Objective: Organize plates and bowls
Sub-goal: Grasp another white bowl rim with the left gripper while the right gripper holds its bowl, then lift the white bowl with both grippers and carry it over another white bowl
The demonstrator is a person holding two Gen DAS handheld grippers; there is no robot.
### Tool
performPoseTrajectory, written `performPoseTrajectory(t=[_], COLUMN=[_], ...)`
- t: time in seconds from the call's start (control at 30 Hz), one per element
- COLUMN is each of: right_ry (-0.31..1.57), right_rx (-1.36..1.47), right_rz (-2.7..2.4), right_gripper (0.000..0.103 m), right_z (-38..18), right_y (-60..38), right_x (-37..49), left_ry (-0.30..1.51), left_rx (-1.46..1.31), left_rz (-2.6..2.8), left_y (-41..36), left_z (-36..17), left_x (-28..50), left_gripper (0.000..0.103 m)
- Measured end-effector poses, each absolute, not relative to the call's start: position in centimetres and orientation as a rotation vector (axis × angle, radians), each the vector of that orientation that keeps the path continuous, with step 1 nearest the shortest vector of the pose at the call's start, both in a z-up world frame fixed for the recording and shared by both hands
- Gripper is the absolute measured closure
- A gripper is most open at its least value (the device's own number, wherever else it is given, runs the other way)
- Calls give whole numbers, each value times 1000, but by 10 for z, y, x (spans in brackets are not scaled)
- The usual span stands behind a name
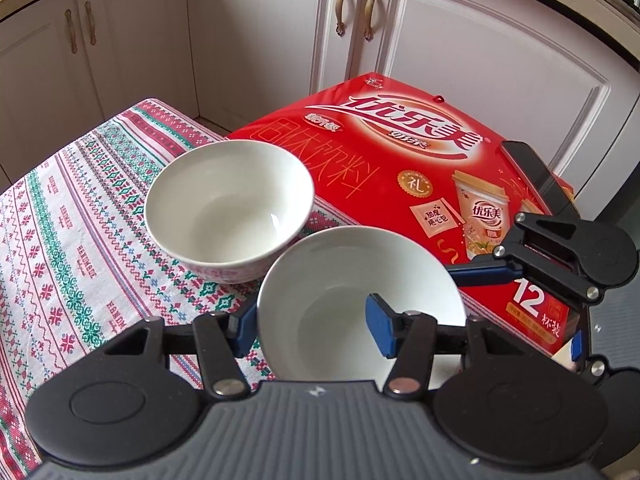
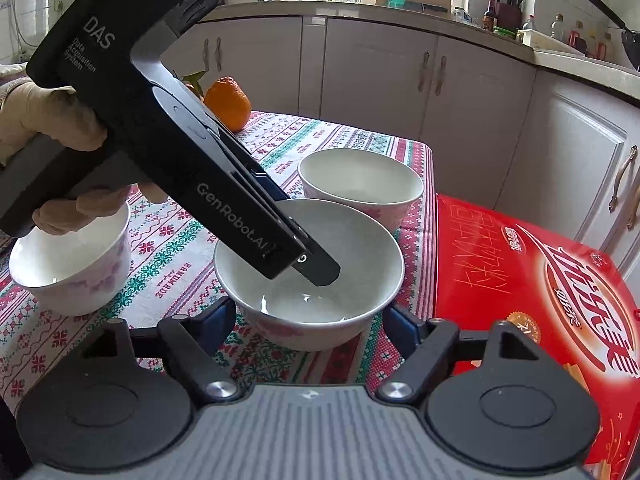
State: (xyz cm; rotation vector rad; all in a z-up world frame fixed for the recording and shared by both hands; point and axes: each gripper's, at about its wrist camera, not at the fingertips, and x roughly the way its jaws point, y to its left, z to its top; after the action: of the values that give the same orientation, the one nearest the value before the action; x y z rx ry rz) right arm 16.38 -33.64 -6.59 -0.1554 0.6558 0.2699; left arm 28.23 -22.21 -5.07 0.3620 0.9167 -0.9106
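Left gripper [image 1: 312, 328]: it is gripping the wall of the near bowl [image 1: 352, 304], one blue pad [image 1: 380, 330] sitting inside the bowl and the other outside against the wall, jaws drawn narrow onto the rim. From the right wrist view its black body is slanting down from the upper left, tip dipping into that same bowl [image 2: 310, 256].

Right gripper [image 2: 310, 320]: it is hovering low just in front of the near bowl, jaws spread wide with a blue finger [image 2: 218, 314] on either side of the bowl's base; whether the pads are touching the bowl I cannot tell.

Near bowl: white, upright, sitting over the patterned tablecloth [image 1: 60, 220], just beside the red box [image 1: 400, 152].

Far bowl [image 1: 230, 204]: white with a faint pink pattern outside, standing on the cloth just behind the near one, close to the box edge.

Third bowl [image 2: 72, 264]: standing at the left of the cloth, under the person's gloved hand [image 2: 52, 120] holding the left tool.

Orange [image 2: 228, 100]: resting at the far end of the table, partly hidden behind the left tool.

Backdrop: white cabinet doors [image 1: 260, 40] are running along behind the table.
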Motion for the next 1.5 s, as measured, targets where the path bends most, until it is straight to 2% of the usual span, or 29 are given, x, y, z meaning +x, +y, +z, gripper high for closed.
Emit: performPoseTrajectory(t=[0.8,1.5], right_ry=[686,677], right_rx=[-157,-229], right_rz=[346,492], right_gripper=[19,19], right_z=[-26,7], right_y=[-314,-254], right_x=[130,125], left_ry=[900,836], left_rx=[334,253], left_rz=[-911,-802], left_y=[-184,-105], left_z=[-12,21], left_x=[236,211], left_gripper=[48,48])
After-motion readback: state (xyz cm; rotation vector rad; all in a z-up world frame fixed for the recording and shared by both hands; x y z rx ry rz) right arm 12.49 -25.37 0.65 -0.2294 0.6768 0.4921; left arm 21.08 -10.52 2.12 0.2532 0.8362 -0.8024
